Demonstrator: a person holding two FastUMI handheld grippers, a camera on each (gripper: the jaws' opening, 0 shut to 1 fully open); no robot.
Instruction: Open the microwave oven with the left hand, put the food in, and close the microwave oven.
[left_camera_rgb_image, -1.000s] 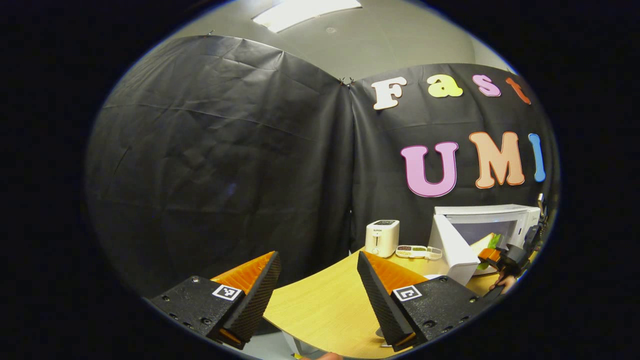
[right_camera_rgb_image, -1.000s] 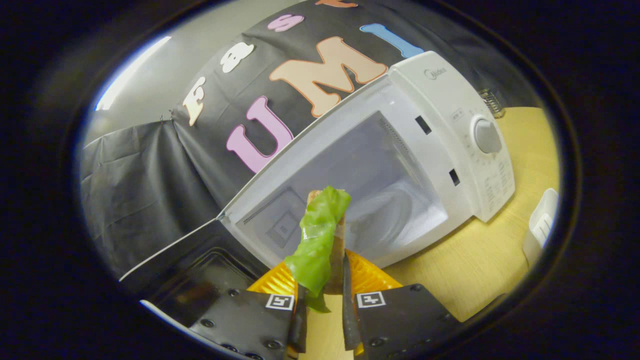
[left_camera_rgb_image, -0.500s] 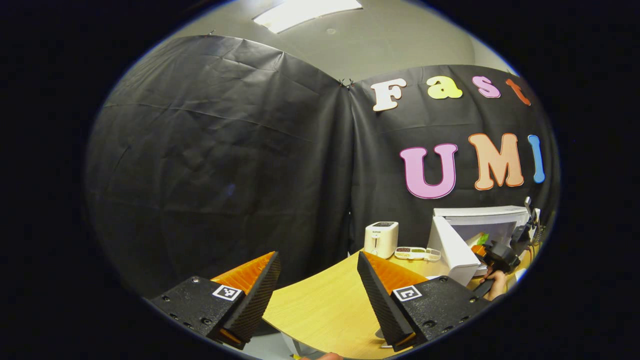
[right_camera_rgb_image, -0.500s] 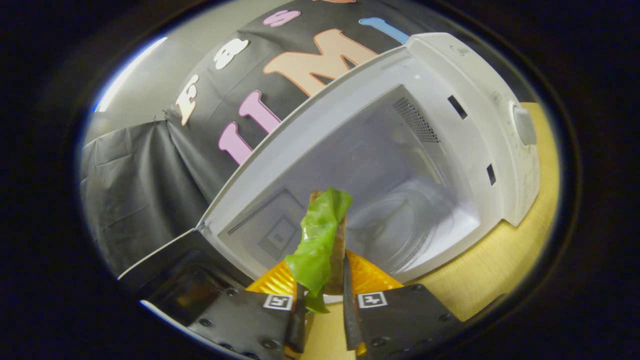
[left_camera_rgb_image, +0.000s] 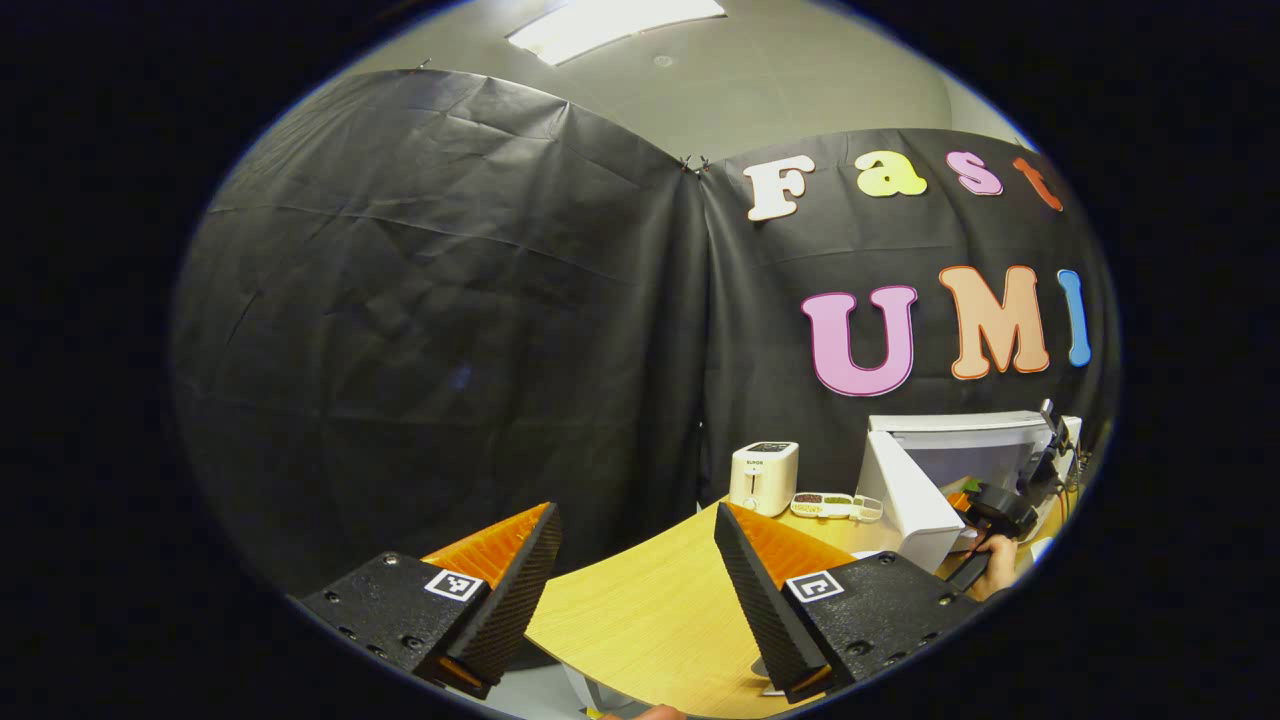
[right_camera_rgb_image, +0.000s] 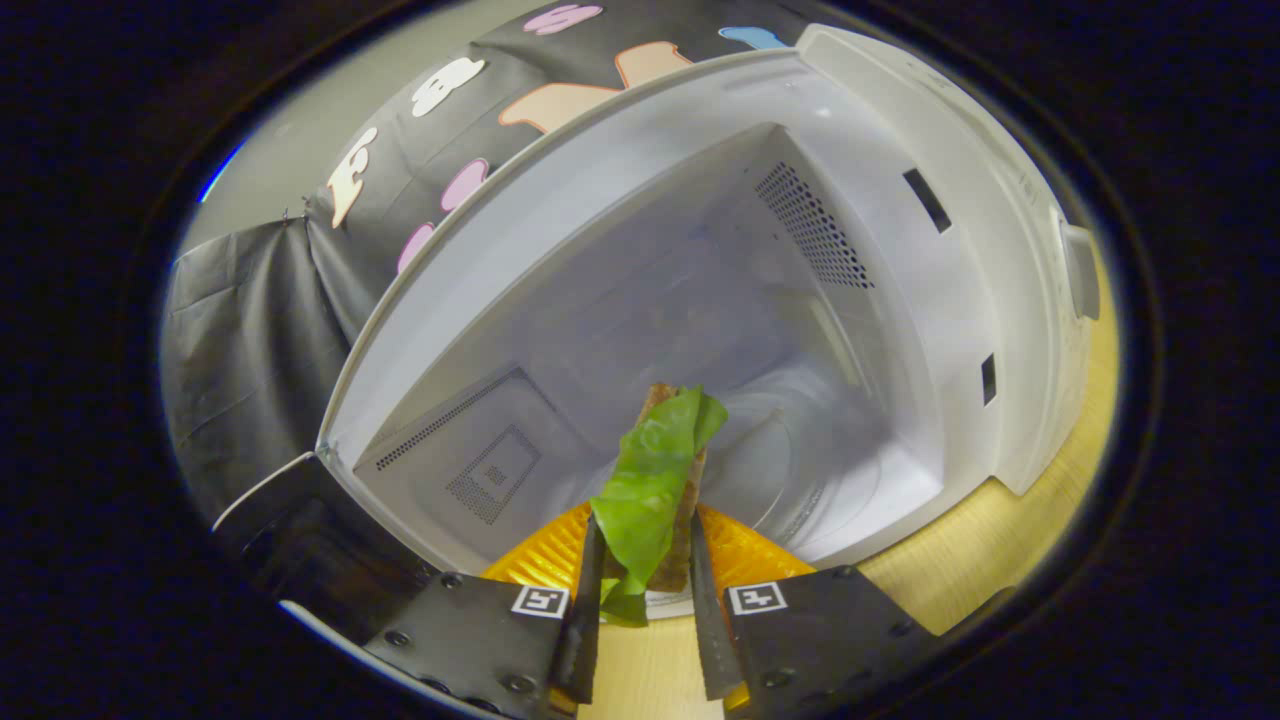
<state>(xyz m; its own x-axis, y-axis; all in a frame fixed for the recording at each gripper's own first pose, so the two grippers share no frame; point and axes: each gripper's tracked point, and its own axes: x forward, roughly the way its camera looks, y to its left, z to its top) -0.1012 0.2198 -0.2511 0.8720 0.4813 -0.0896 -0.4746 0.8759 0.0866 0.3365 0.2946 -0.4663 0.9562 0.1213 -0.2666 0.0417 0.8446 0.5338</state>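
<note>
The right gripper (right_camera_rgb_image: 645, 560) has its two fingers clamped on the food (right_camera_rgb_image: 655, 490) — a sandwich-like piece with a green lettuce leaf draped over it — and holds it at the mouth of the microwave oven (right_camera_rgb_image: 900, 150), whose door (right_camera_rgb_image: 290, 520) stands swung open to the left. The food is not yet set down; the glass turntable (right_camera_rgb_image: 800, 470) lies just beyond it inside the cavity. Off to the side, the left gripper (left_camera_rgb_image: 630, 570) hovers over the edge of the wooden table (left_camera_rgb_image: 650, 610) with its jaws wide apart and nothing between them, well apart from the door. The lettuce looks loose, though the fisheye makes that hard to judge — it could slide off on release, or catch the cavity's lower lip if the gripper goes in too low. Letting go early would drop the food on the sill, where it would block the door.
</note>
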